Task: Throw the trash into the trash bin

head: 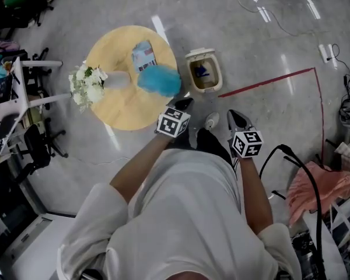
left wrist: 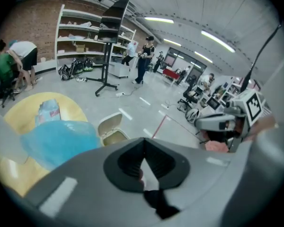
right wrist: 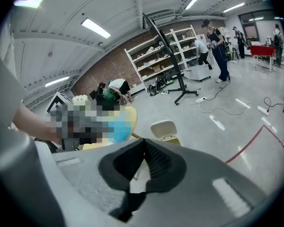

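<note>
The beige trash bin [head: 204,70] stands on the floor just right of the round yellow table [head: 119,107], lid up, with a small blue item [head: 200,72] inside. On the table lie a light-blue printed packet [head: 143,56] and a fluffy blue bundle [head: 159,79]. My left gripper [head: 184,104] hovers shut and empty near the table's front right edge, below the bin. My right gripper [head: 238,119] is shut and empty too, over bare floor right of it. The left gripper view shows shut jaws [left wrist: 143,143], the bin [left wrist: 111,129] and the bundle [left wrist: 57,141] ahead. The right gripper [right wrist: 143,143] faces the bin [right wrist: 164,130].
White flowers [head: 84,86] sit at the table's left edge. A red line [head: 268,81] runs across the floor right of the bin. Desks and chairs [head: 23,115] crowd the left; cables and pink cloth [head: 321,188] lie at the right. People stand far off by the shelves [left wrist: 142,60].
</note>
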`<state>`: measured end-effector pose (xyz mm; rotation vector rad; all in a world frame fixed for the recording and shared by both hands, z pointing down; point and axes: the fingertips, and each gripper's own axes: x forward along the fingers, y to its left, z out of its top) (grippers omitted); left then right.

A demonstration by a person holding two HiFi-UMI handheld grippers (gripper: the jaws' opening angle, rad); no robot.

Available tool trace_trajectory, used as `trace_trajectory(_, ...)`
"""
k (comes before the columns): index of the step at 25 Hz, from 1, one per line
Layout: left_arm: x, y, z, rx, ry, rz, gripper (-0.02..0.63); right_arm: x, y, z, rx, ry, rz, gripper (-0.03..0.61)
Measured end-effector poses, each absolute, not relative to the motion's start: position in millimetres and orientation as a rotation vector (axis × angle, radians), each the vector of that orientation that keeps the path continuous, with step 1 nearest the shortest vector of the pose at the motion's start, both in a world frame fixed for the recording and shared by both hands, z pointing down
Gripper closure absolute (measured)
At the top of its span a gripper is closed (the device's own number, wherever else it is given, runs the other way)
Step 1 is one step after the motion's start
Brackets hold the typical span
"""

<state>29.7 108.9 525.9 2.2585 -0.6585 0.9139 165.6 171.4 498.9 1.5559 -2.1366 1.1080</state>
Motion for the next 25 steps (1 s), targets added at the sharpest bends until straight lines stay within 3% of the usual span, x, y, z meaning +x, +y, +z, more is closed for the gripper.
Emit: trace_trajectory(25,-7,112,486,2.260,-0.751,0.823,0.607,145,183,470,1.537,-2.171,1.034,0.578)
